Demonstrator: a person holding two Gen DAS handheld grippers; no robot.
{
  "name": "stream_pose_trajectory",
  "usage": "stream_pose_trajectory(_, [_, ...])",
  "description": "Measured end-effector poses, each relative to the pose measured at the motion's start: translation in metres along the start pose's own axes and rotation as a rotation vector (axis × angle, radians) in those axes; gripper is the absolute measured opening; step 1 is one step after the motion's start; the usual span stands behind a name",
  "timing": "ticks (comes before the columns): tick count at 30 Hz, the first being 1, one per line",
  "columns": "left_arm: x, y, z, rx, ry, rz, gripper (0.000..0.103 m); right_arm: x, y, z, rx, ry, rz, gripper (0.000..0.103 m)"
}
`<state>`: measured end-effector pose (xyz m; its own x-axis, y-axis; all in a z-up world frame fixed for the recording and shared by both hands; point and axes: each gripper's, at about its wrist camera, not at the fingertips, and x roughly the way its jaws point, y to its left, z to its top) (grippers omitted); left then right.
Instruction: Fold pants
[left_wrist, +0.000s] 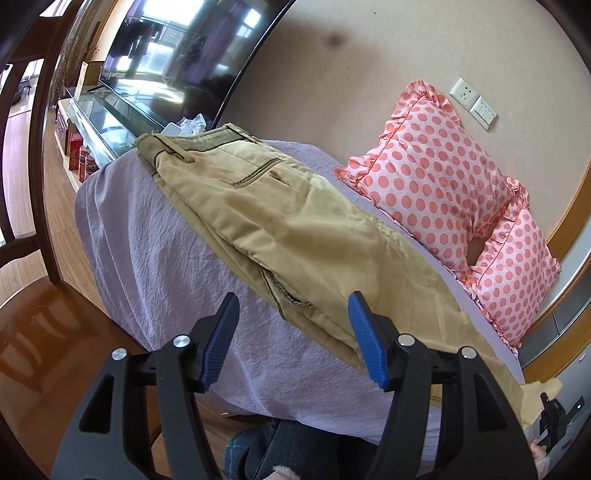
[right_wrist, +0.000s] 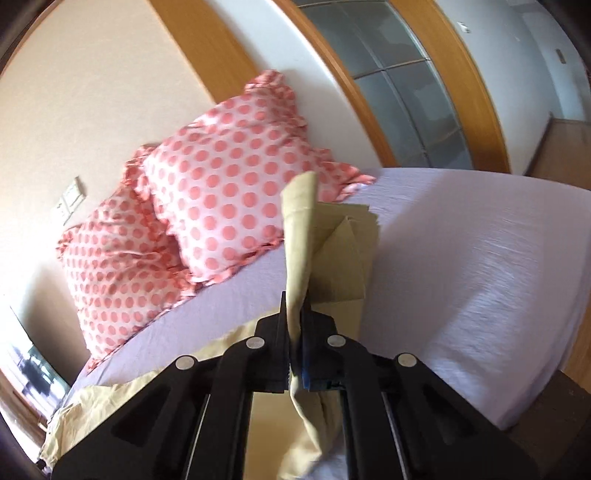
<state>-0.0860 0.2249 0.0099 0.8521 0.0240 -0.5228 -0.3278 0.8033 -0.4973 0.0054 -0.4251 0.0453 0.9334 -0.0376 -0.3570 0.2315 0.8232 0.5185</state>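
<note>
Khaki pants on the bed, one end pinched by the right tongs

Left wrist view alone shows the pants (left_wrist: 295, 225) laid lengthwise on the lilac bed (left_wrist: 155, 251), waistband and back pocket toward the television (left_wrist: 177, 48), with the left tongs (left_wrist: 291, 332) spread apart just above them. Right wrist view alone shows the right tongs (right_wrist: 295, 347) clamped on a lifted fold beside the dotted pillows (right_wrist: 221, 206). No readable writing.
</note>
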Motion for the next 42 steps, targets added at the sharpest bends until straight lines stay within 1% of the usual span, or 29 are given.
stream_pose_trajectory(1, [0.0, 0.0, -0.001, 0.0, -0.001, 0.001, 0.066, 0.006, 0.02, 0.0, -0.024, 0.009, 0.056, 0.005])
stream_pose_trajectory(3, [0.0, 0.002, -0.002, -0.003, 0.002, -0.006, 0.069, 0.018, 0.07, -0.007, -0.084, 0.044, 0.198, 0.005])
stream_pose_trajectory(5, [0.0, 0.003, -0.003, -0.003, 0.008, -0.016, 0.072, 0.029, 0.123, -0.025, -0.154, 0.108, 0.348, 0.005])
stream_pose_trajectory(7, [-0.001, 0.005, -0.004, 0.001, 0.012, -0.019, 0.075, 0.038, 0.175, -0.055, -0.234, 0.209, 0.491, 0.005])
stream_pose_trajectory(8, [-0.001, 0.006, -0.004, 0.004, 0.014, -0.022, 0.076, 0.042, 0.199, -0.074, -0.283, 0.27, 0.546, 0.005])
stream_pose_trajectory(9, [-0.001, 0.007, -0.005, 0.007, 0.018, -0.026, 0.077, 0.045, 0.221, -0.095, -0.348, 0.344, 0.584, 0.005])
stream_pose_trajectory(10, [-0.001, 0.007, -0.005, 0.013, 0.023, -0.03, 0.078, 0.048, 0.24, -0.117, -0.416, 0.423, 0.601, 0.008])
stream_pose_trajectory(11, [0.0, 0.008, -0.006, 0.017, 0.028, -0.036, 0.078, 0.05, 0.252, -0.136, -0.469, 0.482, 0.607, 0.013])
stream_pose_trajectory(12, [0.0, 0.009, -0.006, 0.02, 0.032, -0.049, 0.079, 0.051, 0.26, -0.152, -0.511, 0.524, 0.604, 0.031])
stream_pose_trajectory(13, [0.0, 0.009, -0.006, 0.024, 0.036, -0.063, 0.08, 0.051, 0.261, -0.161, -0.529, 0.546, 0.585, 0.057])
stream_pose_trajectory(15, [0.001, 0.008, -0.006, 0.035, 0.039, -0.092, 0.083, 0.047, 0.252, -0.164, -0.493, 0.551, 0.579, 0.08])
stream_pose_trajectory(17, [0.007, 0.004, -0.005, 0.045, 0.051, -0.115, 0.085, 0.042, 0.244, -0.159, -0.44, 0.537, 0.593, 0.08])
stream_pose_trajectory(19, [0.015, -0.002, -0.005, 0.056, 0.068, -0.128, 0.085, 0.04, 0.235, -0.151, -0.421, 0.519, 0.566, 0.082])
stream_pose_trajectory(20, [0.019, -0.005, -0.006, 0.06, 0.077, -0.131, 0.085, 0.041, 0.241, -0.15, -0.418, 0.513, 0.555, 0.083])
stream_pose_trajectory(22, [0.028, -0.01, -0.008, 0.061, 0.097, -0.134, 0.085, 0.047, 0.24, -0.145, -0.409, 0.515, 0.538, 0.084])
stream_pose_trajectory(25, [0.036, -0.013, -0.007, 0.051, 0.106, -0.13, 0.085, 0.051, 0.239, -0.147, -0.398, 0.531, 0.527, 0.084])
stream_pose_trajectory(29, [0.039, -0.016, 0.006, 0.039, 0.087, -0.114, 0.085, 0.057, 0.24, -0.154, -0.392, 0.556, 0.528, 0.085])
stream_pose_trajectory(32, [0.042, -0.008, 0.021, 0.006, 0.068, -0.085, 0.084, 0.058, 0.24, -0.157, -0.391, 0.562, 0.53, 0.086])
stream_pose_trajectory(34, [0.039, 0.0, 0.032, -0.041, 0.057, -0.12, 0.086, 0.059, 0.24, -0.157, -0.386, 0.563, 0.533, 0.086])
stream_pose_trajectory(36, [0.038, 0.007, 0.045, -0.058, 0.031, -0.065, 0.084, 0.059, 0.239, -0.157, -0.38, 0.563, 0.538, 0.086])
stream_pose_trajectory(38, [0.038, 0.017, 0.058, -0.1, 0.009, -0.042, 0.083, 0.059, 0.238, -0.157, -0.376, 0.563, 0.542, 0.086])
stream_pose_trajectory(39, [0.04, 0.022, 0.065, -0.11, 0.001, -0.015, 0.082, 0.058, 0.238, -0.157, -0.375, 0.563, 0.545, 0.086])
stream_pose_trajectory(40, [0.044, 0.028, 0.071, -0.124, 0.001, 0.017, 0.074, 0.058, 0.237, -0.157, -0.374, 0.564, 0.548, 0.086])
stream_pose_trajectory(41, [0.048, 0.033, 0.078, -0.142, 0.007, 0.034, 0.069, 0.058, 0.236, -0.157, -0.372, 0.565, 0.551, 0.087])
stream_pose_trajectory(42, [0.051, 0.039, 0.084, -0.161, 0.009, 0.045, 0.058, 0.058, 0.236, -0.157, -0.372, 0.564, 0.551, 0.089])
